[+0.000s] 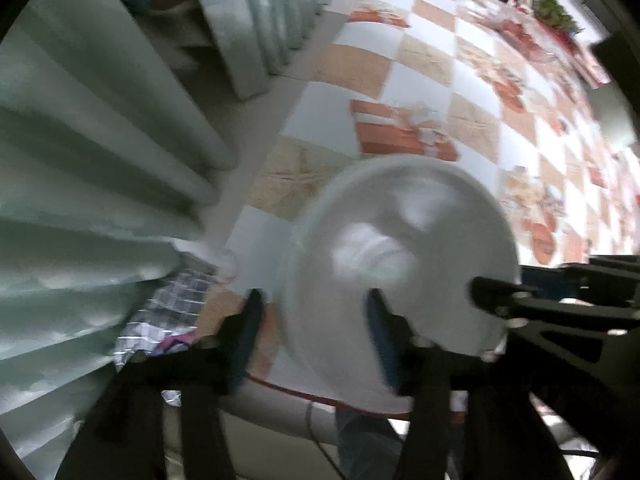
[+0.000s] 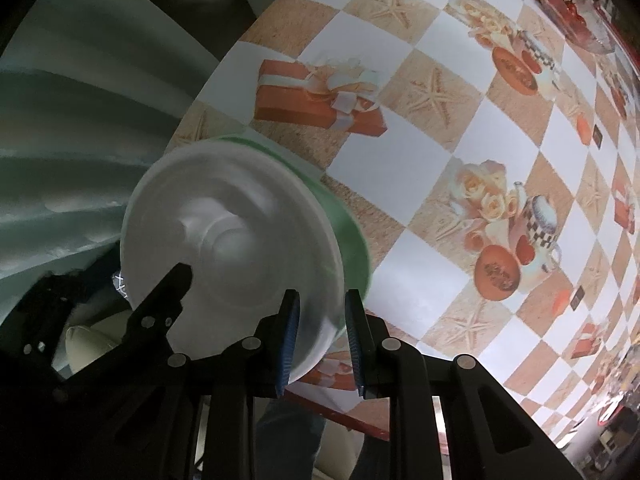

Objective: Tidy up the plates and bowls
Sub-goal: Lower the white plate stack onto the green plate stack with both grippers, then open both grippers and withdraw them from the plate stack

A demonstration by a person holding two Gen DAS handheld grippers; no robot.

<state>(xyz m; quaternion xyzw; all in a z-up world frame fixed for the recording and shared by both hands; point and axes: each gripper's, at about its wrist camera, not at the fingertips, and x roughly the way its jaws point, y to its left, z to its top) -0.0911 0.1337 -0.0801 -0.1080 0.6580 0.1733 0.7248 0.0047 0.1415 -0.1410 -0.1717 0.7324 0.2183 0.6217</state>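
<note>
A white bowl [image 1: 400,252] with a green outside [image 2: 344,220] is tipped on its side over the near corner of the checked tablecloth [image 2: 420,148]. Its white inside faces both cameras [image 2: 228,236]. My right gripper [image 2: 320,344] is shut on the bowl's rim, one finger inside and one outside. My left gripper [image 1: 316,336] is open, with the bowl's rim between its fingers [image 1: 380,332] and not pinched. The left gripper's tip shows in the right wrist view [image 2: 176,280], and the right gripper's arm shows in the left wrist view [image 1: 520,300]. Motion blurs the bowl.
Pale green curtains [image 1: 80,160] hang to the left of the table. A crumpled checked wrapper [image 1: 172,312] lies at the table's near corner. Red items and a glass bowl [image 2: 576,12] sit at the far end. A red edge strip [image 2: 360,420] marks the table's front edge.
</note>
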